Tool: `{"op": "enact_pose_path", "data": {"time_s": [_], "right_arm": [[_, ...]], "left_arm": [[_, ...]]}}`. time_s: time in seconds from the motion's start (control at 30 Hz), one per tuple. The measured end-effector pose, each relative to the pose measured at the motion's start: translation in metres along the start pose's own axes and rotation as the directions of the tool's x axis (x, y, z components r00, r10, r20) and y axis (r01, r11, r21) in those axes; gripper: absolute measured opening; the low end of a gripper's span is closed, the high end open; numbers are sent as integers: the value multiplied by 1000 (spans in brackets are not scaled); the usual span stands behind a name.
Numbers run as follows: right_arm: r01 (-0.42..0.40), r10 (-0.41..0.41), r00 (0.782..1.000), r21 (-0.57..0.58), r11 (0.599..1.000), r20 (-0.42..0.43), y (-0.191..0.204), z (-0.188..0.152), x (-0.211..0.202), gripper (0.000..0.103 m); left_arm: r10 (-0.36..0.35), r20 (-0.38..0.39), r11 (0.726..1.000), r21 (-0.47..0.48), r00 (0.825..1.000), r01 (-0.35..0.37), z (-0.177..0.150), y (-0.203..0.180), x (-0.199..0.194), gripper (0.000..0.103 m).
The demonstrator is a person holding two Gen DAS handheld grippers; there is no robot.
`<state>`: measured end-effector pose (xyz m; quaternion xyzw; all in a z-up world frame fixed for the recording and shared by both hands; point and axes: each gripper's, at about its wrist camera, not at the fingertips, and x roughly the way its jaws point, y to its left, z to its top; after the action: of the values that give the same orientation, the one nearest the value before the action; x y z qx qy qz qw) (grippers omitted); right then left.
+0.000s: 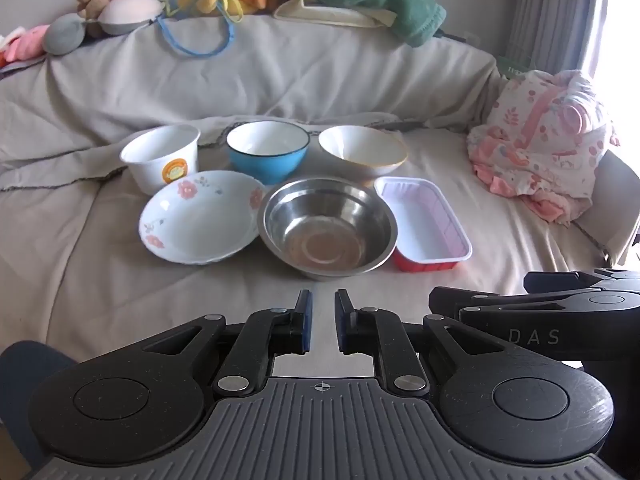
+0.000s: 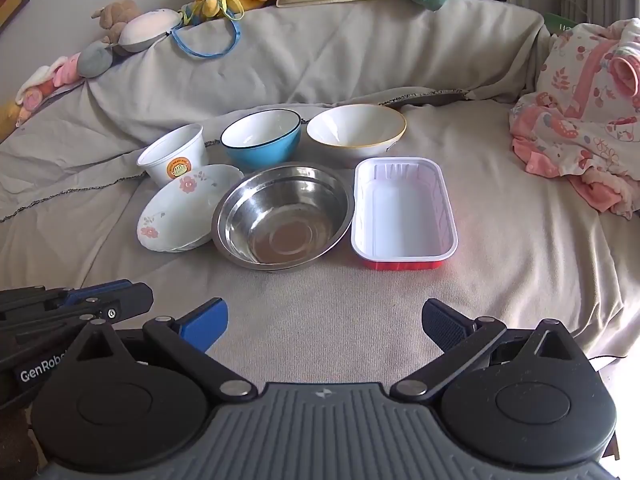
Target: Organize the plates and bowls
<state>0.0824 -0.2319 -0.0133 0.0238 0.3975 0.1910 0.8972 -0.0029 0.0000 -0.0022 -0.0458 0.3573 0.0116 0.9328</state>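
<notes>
A: Where are we standing w/ the dishes?

B: We're hovering short of them, nothing lifted yet. Left gripper is clenched on nothing, right gripper is spread wide, empty.

A: Steel bowl?

B: Sitting mid-sofa, touching the flowered plate, red tray just beside. Prob we're reaching in next; needs a rim grip.

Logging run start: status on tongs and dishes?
Left tongs shut, empty; right tongs wide open, empty. Round steel bowl and red rectangular tray nearest, untouched. Nothing in the way.
</notes>
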Motion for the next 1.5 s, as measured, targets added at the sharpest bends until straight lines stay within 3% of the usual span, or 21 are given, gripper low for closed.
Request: {"op": "enact_pose_path", "data": {"time_s": [1.5], "right_arm": [[4, -4, 1000, 1, 1000, 4, 3, -1, -1, 103]], "left_arm": [[1, -5, 1000, 3, 1000, -1, -6, -2, 0, 15]]}}
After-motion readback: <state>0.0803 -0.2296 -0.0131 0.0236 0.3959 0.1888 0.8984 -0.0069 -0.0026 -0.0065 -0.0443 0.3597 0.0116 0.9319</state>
